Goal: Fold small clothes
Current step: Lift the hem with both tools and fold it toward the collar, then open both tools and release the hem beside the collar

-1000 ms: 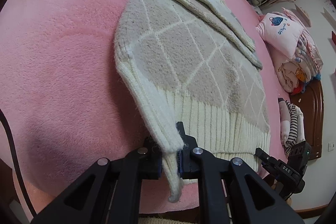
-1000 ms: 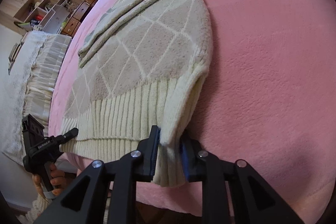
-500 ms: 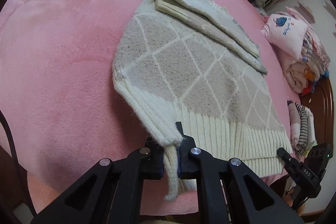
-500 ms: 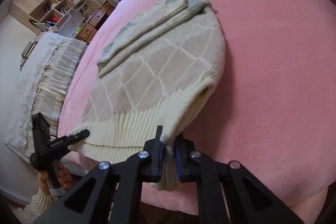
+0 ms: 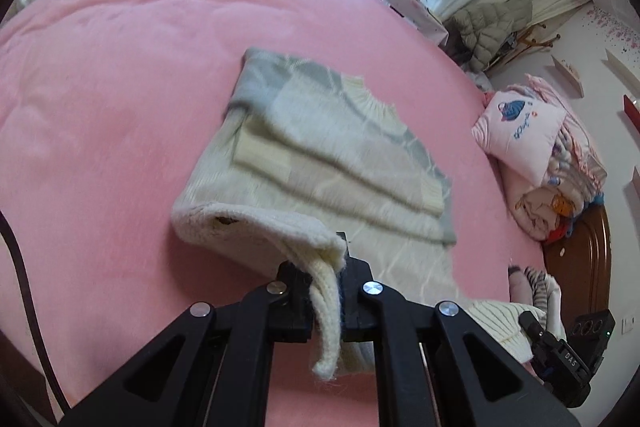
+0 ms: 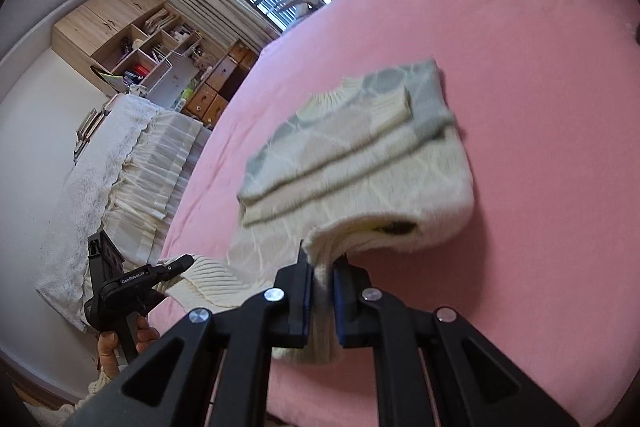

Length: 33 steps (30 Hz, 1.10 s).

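Sweater hem lifted off pink bed; left gripper and right gripper clamp hem corners; far part blurred, seemingly resting.

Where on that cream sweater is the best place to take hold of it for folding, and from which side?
Probably the ribbed bottom hem, one corner per gripper, coming from the near edge of the bed. The sweater lies with its hem toward that edge and its sleeves folded across the top, so the hem corners are free. The left gripper and right gripper each pinch one corner.
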Motion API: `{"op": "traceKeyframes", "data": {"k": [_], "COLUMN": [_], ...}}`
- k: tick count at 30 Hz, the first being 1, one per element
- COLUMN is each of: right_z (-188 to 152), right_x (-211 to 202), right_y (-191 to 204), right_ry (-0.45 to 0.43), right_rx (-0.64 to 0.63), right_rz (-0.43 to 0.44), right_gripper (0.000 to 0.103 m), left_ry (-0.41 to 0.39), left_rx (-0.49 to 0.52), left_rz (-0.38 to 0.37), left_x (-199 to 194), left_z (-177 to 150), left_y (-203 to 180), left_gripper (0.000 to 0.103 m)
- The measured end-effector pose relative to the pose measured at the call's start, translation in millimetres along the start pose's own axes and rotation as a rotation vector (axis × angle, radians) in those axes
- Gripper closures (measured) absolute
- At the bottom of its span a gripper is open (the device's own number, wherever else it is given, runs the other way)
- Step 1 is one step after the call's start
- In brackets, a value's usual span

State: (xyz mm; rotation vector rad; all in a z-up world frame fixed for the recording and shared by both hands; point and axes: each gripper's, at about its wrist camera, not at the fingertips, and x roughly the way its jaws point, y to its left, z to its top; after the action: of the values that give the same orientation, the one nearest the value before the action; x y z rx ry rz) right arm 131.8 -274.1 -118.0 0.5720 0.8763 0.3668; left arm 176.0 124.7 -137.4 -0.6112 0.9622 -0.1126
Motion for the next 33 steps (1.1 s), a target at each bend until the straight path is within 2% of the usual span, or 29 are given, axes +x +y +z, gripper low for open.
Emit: {"op": "traceKeyframes", "data": {"k": [5, 9, 14, 19, 24, 29, 33], "right_z": [72.5, 134.2, 189.6, 214.1, 216.5, 215.8, 217.4], "right_x": [23.8, 57.6, 111.6, 168.8, 211.4, 243.5, 261.8], "right_y": [3.6, -1.2, -4.8, -23.5, -49.4, -73.7, -92.7], "right_ry": [-0.063, -0.106, -0.111, -0.068, -0.019, 0.017, 0.070], "right_rx": [-0.017, 0.003, -0.010, -0.008, 0.003, 0.032, 0.090], "right_rz": [-0.038, -0.073, -0.132, -0.200, -0.260, -0.306, -0.305], "right_gripper": [0.096, 0.096, 0.096, 0.096, 0.096, 0.096, 0.095], "left_ry": [-0.074, -0.116, -0.110, -0.062, -0.023, -0.014, 0.045], "left_rx": [-0.005, 0.017, 0.034, 0.013, 0.013, 0.053, 0.048], "left_rz": [0.030, 0.084, 0.161, 0.217, 0.259, 0.293, 0.332], "left_x": [22.0, 55.8, 111.5, 172.3, 224.5, 253.0, 276.0], "left_z": [67.5, 128.4, 179.6, 201.0, 206.8, 204.7, 204.4], "left_y": [-31.3, -56.2, -71.7, -60.6, -48.6, -45.2, -43.1], "left_gripper": [0.098, 0.098, 0.098, 0.098, 0.098, 0.097, 0.092]}}
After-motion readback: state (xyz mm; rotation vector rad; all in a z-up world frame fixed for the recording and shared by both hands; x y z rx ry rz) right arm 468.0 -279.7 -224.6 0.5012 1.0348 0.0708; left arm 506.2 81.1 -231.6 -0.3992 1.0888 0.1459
